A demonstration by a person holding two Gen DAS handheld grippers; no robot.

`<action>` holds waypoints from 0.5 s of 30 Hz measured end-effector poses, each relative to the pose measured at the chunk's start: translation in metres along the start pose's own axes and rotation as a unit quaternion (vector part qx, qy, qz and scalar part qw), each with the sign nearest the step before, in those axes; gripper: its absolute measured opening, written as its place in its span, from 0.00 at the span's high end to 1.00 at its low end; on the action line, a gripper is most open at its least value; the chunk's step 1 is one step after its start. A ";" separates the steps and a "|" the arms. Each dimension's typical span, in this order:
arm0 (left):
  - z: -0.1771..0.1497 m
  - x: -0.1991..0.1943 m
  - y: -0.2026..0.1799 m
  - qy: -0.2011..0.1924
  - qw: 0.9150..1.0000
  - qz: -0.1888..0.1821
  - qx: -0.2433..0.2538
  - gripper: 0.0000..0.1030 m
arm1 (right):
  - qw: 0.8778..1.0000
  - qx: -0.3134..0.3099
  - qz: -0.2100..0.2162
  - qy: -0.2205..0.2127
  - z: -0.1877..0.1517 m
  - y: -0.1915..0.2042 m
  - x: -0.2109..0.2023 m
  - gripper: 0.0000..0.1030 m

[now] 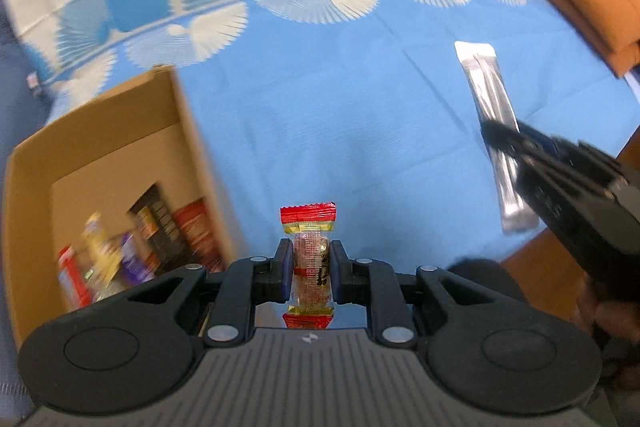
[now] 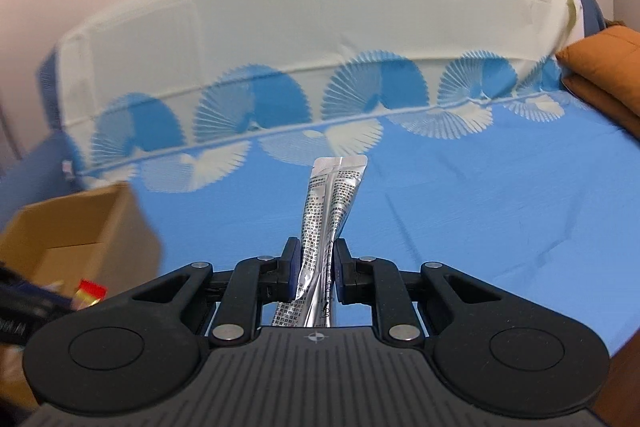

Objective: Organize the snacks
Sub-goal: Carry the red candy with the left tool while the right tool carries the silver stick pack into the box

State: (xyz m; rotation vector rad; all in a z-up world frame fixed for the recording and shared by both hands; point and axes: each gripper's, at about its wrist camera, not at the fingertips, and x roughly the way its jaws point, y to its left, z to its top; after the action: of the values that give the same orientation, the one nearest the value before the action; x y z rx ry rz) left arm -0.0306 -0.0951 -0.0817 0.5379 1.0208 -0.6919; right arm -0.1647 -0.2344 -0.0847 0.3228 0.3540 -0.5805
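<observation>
Carrying step: the left tool (image 1: 310,273) pinches a red-ended candy (image 1: 309,263) and the right tool (image 2: 316,269) pinches silver sachets (image 2: 330,211), both lifted over the blue cloth (image 1: 340,115); next calls for release into the cardboard box (image 1: 100,131)

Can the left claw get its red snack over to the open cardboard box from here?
Probably yes. The left claw is shut on the red snack, and the cardboard box stands open just to its left with nothing between. The right claw, holding silver sachets, is on the other side.
</observation>
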 end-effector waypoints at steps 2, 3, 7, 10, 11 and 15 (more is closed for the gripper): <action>-0.023 -0.030 0.008 -0.012 1.000 0.011 -0.012 0.81 | 1.000 -0.007 0.020 -0.004 -0.003 0.014 -0.028 0.82; -0.037 -0.044 0.012 -0.019 0.999 0.019 -0.017 0.80 | 0.999 -0.012 0.031 -0.005 -0.005 0.022 -0.042 0.82; -0.081 -0.081 0.034 -0.031 0.997 0.036 -0.053 0.80 | 0.996 -0.028 0.087 0.001 -0.014 0.056 -0.091 0.82; -0.115 -0.102 0.050 -0.032 0.995 0.038 -0.084 0.80 | 0.990 -0.032 0.134 0.021 -0.022 0.084 -0.113 0.82; -0.126 -0.109 0.054 -0.033 0.994 0.039 -0.094 0.80 | 0.988 -0.039 0.147 0.028 -0.027 0.094 -0.120 0.82; -0.167 -0.132 0.068 -0.045 0.990 0.050 -0.124 0.81 | 0.980 -0.080 0.175 0.041 -0.043 0.127 -0.141 0.82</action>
State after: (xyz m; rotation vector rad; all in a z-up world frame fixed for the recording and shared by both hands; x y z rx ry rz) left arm -0.1227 0.1014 -0.0284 0.3347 0.9721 -0.4869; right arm -0.2106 -0.0507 -0.0399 0.2473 0.4094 -0.1919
